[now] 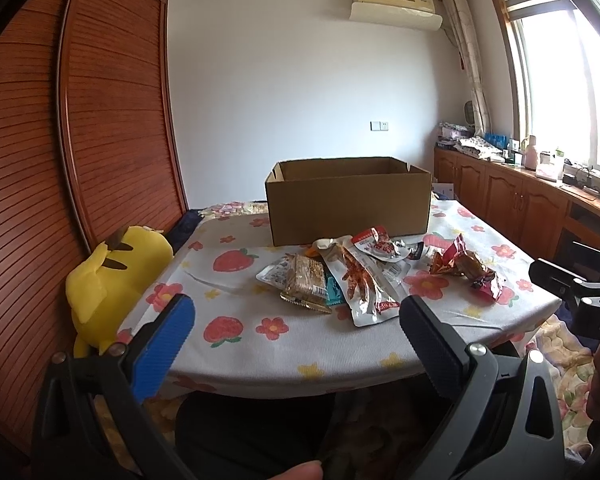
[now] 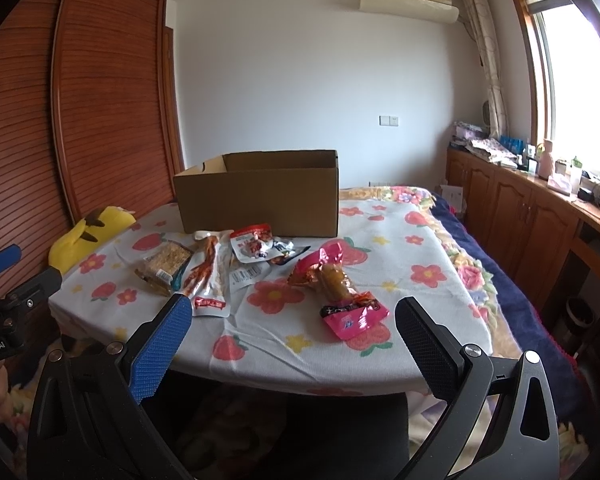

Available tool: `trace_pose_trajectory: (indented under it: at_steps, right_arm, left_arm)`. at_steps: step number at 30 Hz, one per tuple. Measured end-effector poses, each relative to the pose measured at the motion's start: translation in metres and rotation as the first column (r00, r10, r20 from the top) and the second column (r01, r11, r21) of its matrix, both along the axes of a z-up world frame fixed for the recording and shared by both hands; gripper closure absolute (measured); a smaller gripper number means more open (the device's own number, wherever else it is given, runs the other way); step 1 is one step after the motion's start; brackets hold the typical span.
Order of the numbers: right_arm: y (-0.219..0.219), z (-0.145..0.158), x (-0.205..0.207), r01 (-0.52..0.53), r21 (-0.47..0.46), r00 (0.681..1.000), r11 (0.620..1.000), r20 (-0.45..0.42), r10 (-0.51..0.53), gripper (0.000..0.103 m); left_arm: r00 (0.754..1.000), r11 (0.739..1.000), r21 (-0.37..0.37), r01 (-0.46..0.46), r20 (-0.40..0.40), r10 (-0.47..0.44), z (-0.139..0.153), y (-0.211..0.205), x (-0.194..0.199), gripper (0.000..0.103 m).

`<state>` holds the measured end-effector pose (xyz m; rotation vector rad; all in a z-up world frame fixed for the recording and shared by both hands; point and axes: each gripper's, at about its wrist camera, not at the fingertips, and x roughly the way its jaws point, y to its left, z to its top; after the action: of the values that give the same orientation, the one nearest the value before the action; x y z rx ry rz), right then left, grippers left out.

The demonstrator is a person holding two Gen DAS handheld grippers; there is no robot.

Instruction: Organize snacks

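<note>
My left hand-held gripper [image 1: 296,332] and right hand-held gripper [image 2: 294,330] hang wide open, holding nothing, at the near edge of the worktop [image 2: 300,364]. The snack packs [image 1: 340,276] lie further in (one pink pack [image 2: 340,296] sits apart), just before the brown box [image 1: 348,200].

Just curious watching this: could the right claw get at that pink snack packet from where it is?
Probably yes. The right claw is open and empty, the pink packet lies alone near the table edge straight ahead, and nothing sits between them.
</note>
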<state>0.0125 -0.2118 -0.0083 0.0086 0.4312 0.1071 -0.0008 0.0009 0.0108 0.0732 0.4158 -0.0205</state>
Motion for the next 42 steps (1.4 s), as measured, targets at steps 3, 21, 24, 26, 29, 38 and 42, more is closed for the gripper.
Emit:
trace_pose_trajectory:
  at_steps: [3, 21, 24, 26, 29, 38, 42]
  right_arm:
    - [-0.004, -0.003, 0.006, -0.003, 0.009, 1.000, 1.000, -0.008, 0.003, 0.000]
    - [-0.042, -0.037, 0.086, -0.092, 0.035, 0.985, 0.995, -0.146, 0.097, 0.003]
    - [-0.046, -0.042, 0.102, -0.135, 0.023, 0.974, 0.991, -0.181, 0.137, 0.005]
    - [-0.048, -0.046, 0.114, -0.169, 0.032, 0.962, 0.985, -0.210, 0.172, 0.005]
    - [-0.047, -0.049, 0.128, -0.204, 0.026, 0.949, 0.979, -0.241, 0.205, 0.008]
    - [-0.049, -0.059, 0.164, -0.250, 0.025, 0.921, 0.968, -0.301, 0.246, 0.024]
    - [-0.053, -0.066, 0.174, -0.248, 0.043, 0.914, 0.968, -0.321, 0.248, 0.030]
  left_arm:
    - [1.000, 1.000, 0.011, 0.003, -0.022, -0.003, -0.005, 0.001, 0.007, 0.000]
    - [0.988, 1.000, 0.013, 0.027, -0.155, -0.024, -0.030, 0.002, 0.081, 0.000]
    - [0.983, 0.999, 0.004, 0.041, -0.180, -0.039, -0.034, -0.001, 0.096, 0.000]
    - [0.978, 0.999, -0.006, 0.054, -0.202, -0.054, -0.038, -0.004, 0.107, 0.000]
    - [0.970, 0.997, -0.019, 0.071, -0.233, -0.073, -0.044, -0.009, 0.122, 0.000]
    - [0.948, 0.993, -0.041, 0.106, -0.297, -0.114, -0.051, -0.020, 0.152, 0.000]
    - [0.934, 0.990, -0.064, 0.125, -0.328, -0.139, -0.053, -0.023, 0.164, 0.001]
